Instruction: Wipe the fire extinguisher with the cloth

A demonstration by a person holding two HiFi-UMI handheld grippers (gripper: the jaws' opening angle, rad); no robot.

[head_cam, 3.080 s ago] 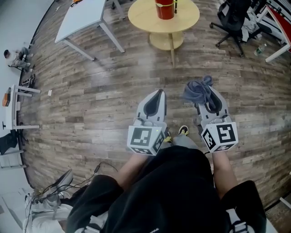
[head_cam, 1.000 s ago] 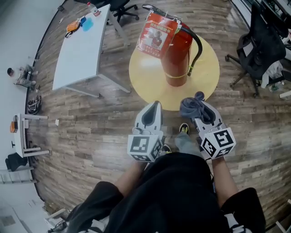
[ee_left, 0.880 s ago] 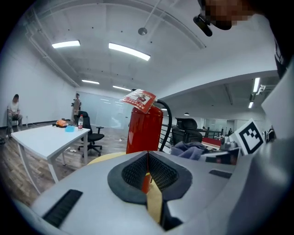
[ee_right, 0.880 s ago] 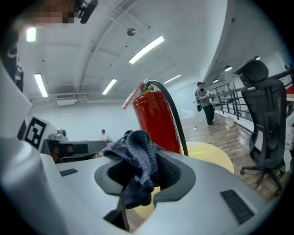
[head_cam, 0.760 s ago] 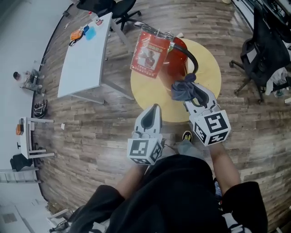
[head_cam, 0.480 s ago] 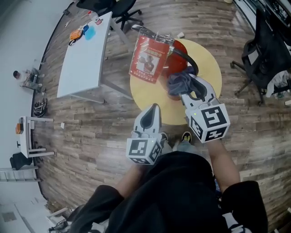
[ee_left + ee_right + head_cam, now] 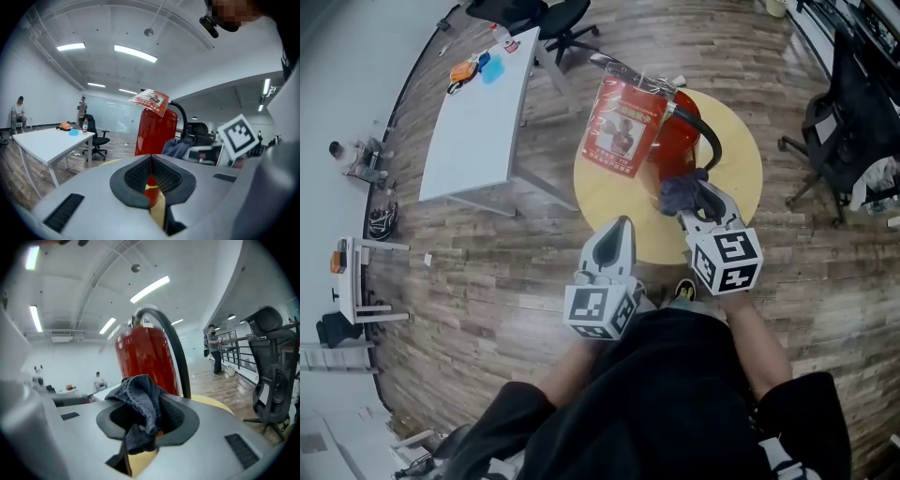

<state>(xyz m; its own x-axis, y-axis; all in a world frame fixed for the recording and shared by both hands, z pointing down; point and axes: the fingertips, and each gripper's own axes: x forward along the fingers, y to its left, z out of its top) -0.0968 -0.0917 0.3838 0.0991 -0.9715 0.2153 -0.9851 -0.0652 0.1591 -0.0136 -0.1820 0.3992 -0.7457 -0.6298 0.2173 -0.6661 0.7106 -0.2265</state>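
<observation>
A red fire extinguisher (image 7: 675,141) with a black hose and a hanging red tag (image 7: 623,127) stands on a round yellow table (image 7: 741,178). My right gripper (image 7: 689,192) is shut on a dark blue-grey cloth (image 7: 680,190), and the cloth is up against the extinguisher's lower body. In the right gripper view the cloth (image 7: 140,404) bunches between the jaws just in front of the red cylinder (image 7: 143,359). My left gripper (image 7: 617,234) is shut with nothing in it, hanging at the table's near edge. The left gripper view has the extinguisher (image 7: 154,129) ahead.
A white desk (image 7: 478,103) with small items stands to the left, an office chair (image 7: 553,14) behind it. Another black chair (image 7: 853,112) is at the right. The floor is wooden planks. People sit and stand far off in the gripper views.
The extinguisher and table have come close as the person walked up. My right gripper reached forward with the cloth to the extinguisher, then slid down its side. The left gripper stayed shut.
</observation>
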